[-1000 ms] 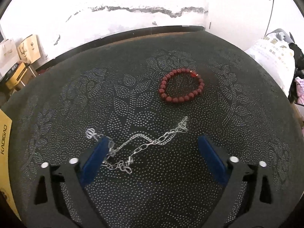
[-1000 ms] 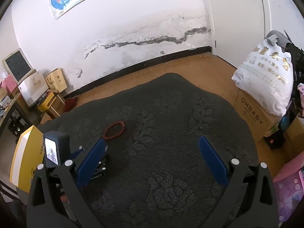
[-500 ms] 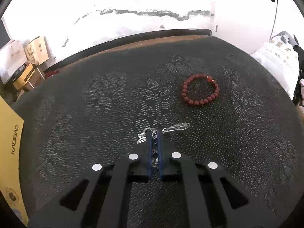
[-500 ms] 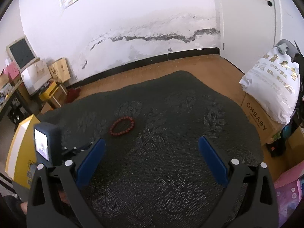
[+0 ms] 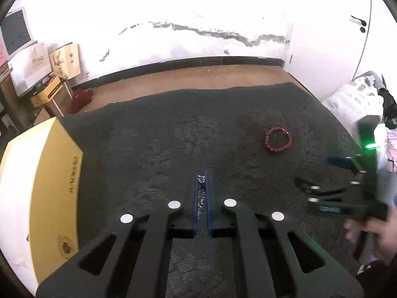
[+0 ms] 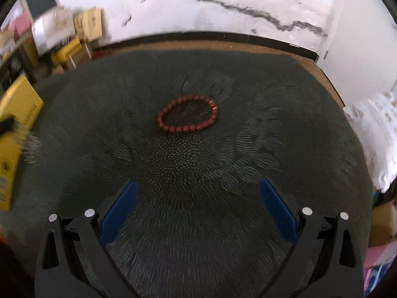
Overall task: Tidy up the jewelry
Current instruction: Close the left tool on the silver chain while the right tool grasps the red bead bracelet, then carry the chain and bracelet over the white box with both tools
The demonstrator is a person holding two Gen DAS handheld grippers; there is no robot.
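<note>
Close in, the left gripper [image 5: 203,173] has its blue fingers [image 5: 195,198] clenched on a silver chain [image 5: 201,193], which runs along the narrow gap between them, with a small tangle of links at the tips. Beneath and ahead of these fingers spreads a dark patterned cloth [image 5: 153,149] over the surface. To the left of the fingers sits a yellow box [image 5: 42,186], its near end out of view. Ahead and to the right of them, well apart, a red bead bracelet [image 5: 278,140] lies flat on the cloth as a closed ring. Further right, the right gripper [image 5: 320,171] is held by a hand [image 5: 372,236] at the edge of the left wrist view, blurred. From its own camera, the right gripper [image 6: 196,188] has its blue fingers [image 6: 119,211] released and spread wide with nothing between them, above the cloth [image 6: 193,198]. The bracelet [image 6: 188,120] lies straight ahead of them, apart from the tips. Beyond the cloth are a strip of brown floor [image 5: 198,74], a black skirting, and a white wall [image 5: 173,12] with a dark crack, with stacked cardboard boxes [image 5: 64,60] to the far left.
</note>
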